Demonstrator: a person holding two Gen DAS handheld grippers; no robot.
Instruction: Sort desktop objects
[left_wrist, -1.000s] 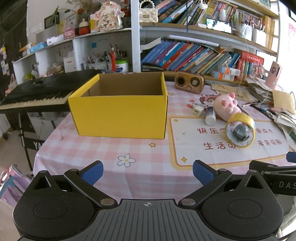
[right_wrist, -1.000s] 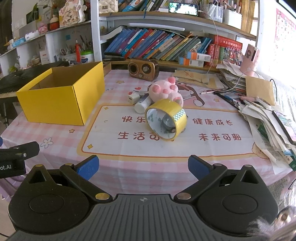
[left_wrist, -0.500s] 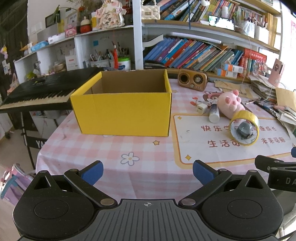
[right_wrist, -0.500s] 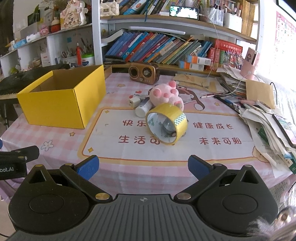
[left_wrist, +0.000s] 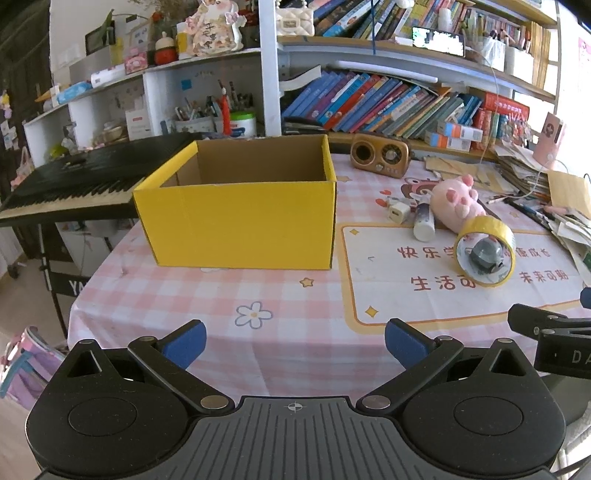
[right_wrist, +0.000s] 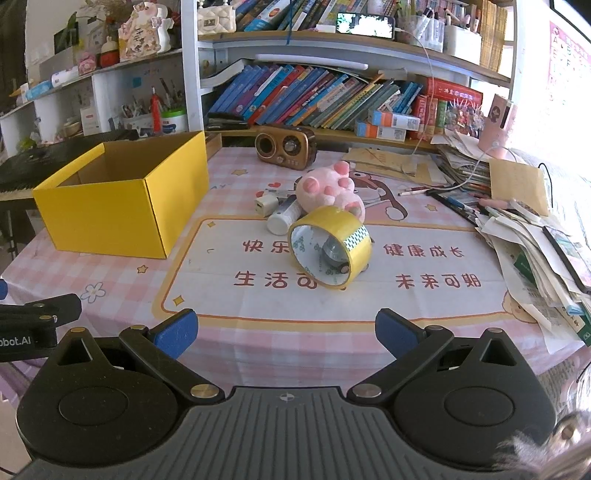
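Note:
An open yellow cardboard box (left_wrist: 240, 218) (right_wrist: 122, 210) stands on the left of the checked table; what shows of its inside is bare. To its right lie a yellow tape roll (left_wrist: 484, 251) (right_wrist: 330, 246) on its edge with a small grey object inside it, a pink plush pig (left_wrist: 456, 206) (right_wrist: 330, 188), a white tube (left_wrist: 424, 222) (right_wrist: 282, 218) and a white charger plug (left_wrist: 398, 213) (right_wrist: 266, 205). My left gripper (left_wrist: 293, 343) is open near the table's front edge, in front of the box. My right gripper (right_wrist: 286, 332) is open, facing the tape roll.
A brown retro speaker (left_wrist: 380, 157) (right_wrist: 286, 146) sits at the back. Paper stacks (right_wrist: 532, 236) crowd the right edge. Bookshelves (right_wrist: 332, 96) rise behind the table, and a black keyboard (left_wrist: 74, 181) stands to the left. A printed mat (right_wrist: 332, 266) covers the middle.
Both grippers have pulled back and risen a little, so the box and the objects look smaller and farther. Nothing on the table has moved.

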